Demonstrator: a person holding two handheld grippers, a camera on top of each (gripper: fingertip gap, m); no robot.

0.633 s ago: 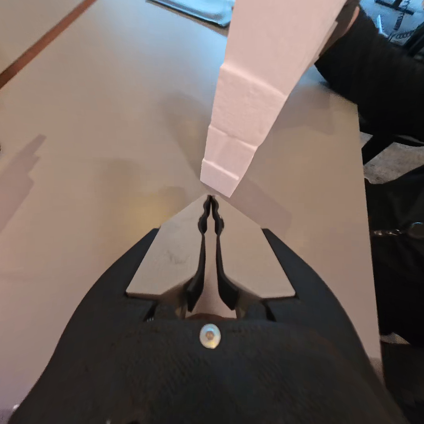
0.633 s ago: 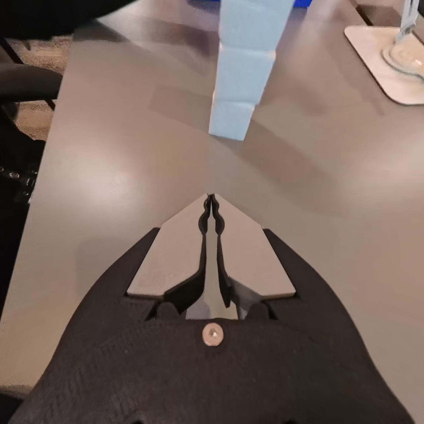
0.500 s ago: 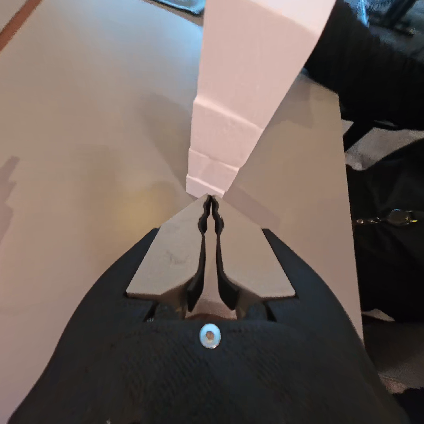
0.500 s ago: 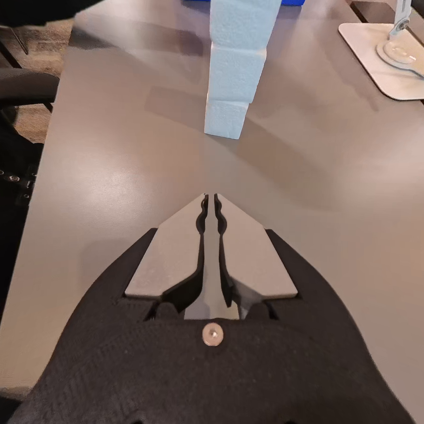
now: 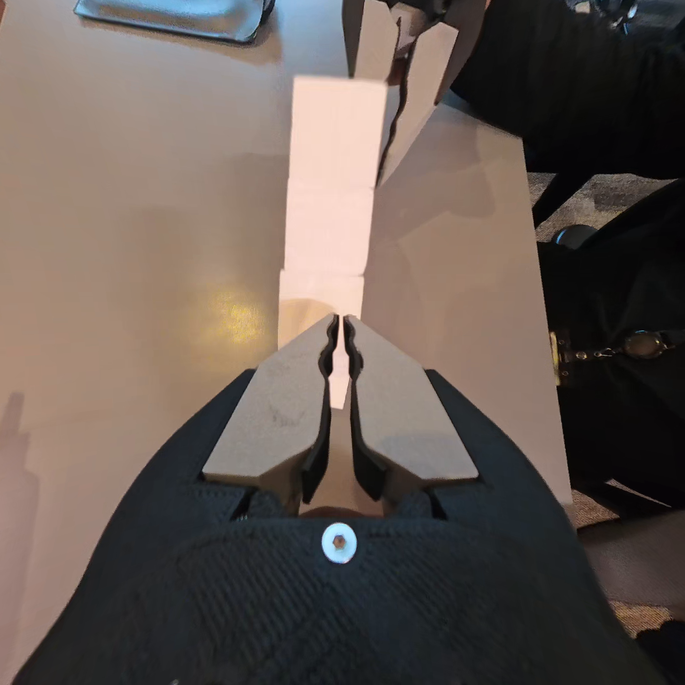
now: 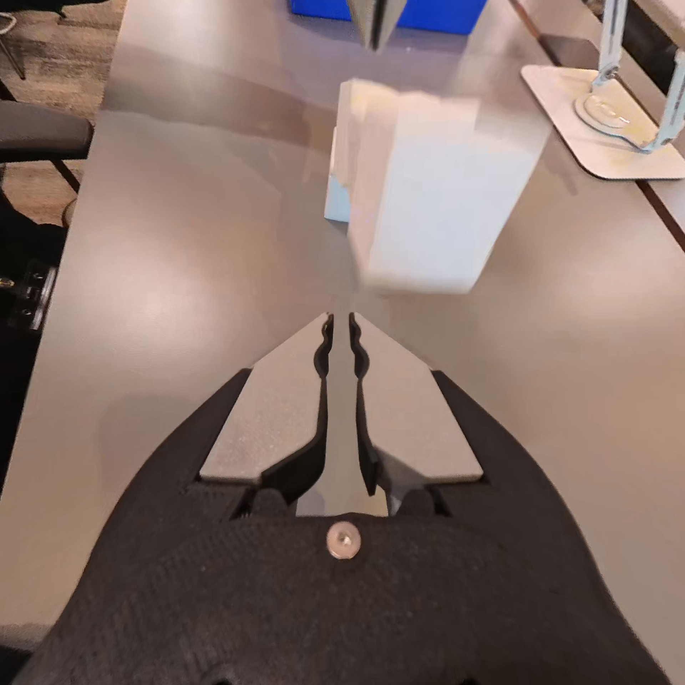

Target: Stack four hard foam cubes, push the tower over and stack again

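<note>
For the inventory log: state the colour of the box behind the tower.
Blue box, right wrist view.

Wrist cams face each other close over table (image 5: 111, 222), sharing foam cubes (image 5: 333, 178)

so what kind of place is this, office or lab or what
Probably an office or meeting room: a long plain table, a monitor arm's flat base clamped on it, and an office chair on carpet alongside.

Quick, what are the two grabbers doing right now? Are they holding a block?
Left gripper: shut, holding nothing, right by the white foam cube tower.
Right gripper: a narrow gap between its fingers, holding nothing.
</note>
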